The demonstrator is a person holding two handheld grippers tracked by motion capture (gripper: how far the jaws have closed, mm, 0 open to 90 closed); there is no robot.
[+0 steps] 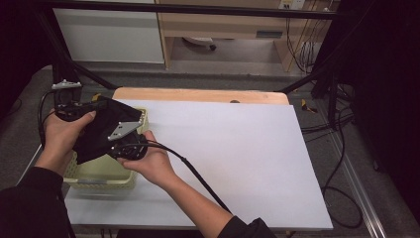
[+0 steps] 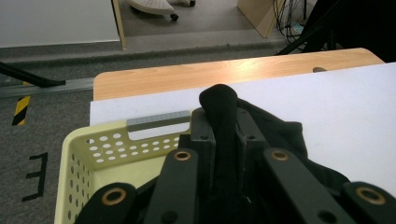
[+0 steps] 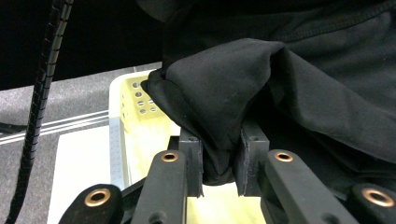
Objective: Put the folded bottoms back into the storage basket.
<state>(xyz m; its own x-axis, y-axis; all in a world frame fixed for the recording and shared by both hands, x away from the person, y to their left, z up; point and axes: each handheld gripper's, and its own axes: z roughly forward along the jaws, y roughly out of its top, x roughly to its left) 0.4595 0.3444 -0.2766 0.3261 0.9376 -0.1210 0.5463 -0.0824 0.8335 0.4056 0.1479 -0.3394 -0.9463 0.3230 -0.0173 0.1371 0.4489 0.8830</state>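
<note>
A black cloth (image 1: 101, 130) hangs over the pale yellow perforated basket (image 1: 101, 174) at the table's left edge, held up by both grippers. My left gripper (image 1: 91, 105) is shut on one bunched fold of the cloth (image 2: 223, 123), which pokes up between its jaws. My right gripper (image 1: 119, 144) is shut on another fold of the cloth (image 3: 219, 107), with the fabric draping over its pads. In the right gripper view the basket (image 3: 126, 116) lies just below the cloth.
A white sheet (image 1: 233, 158) covers most of the wooden table (image 1: 198, 94). The right gripper's black cable (image 1: 198, 178) trails across the sheet toward the near edge. Dark frame posts (image 1: 59, 54) stand around the table, and loose cables (image 1: 341, 163) lie on the floor at right.
</note>
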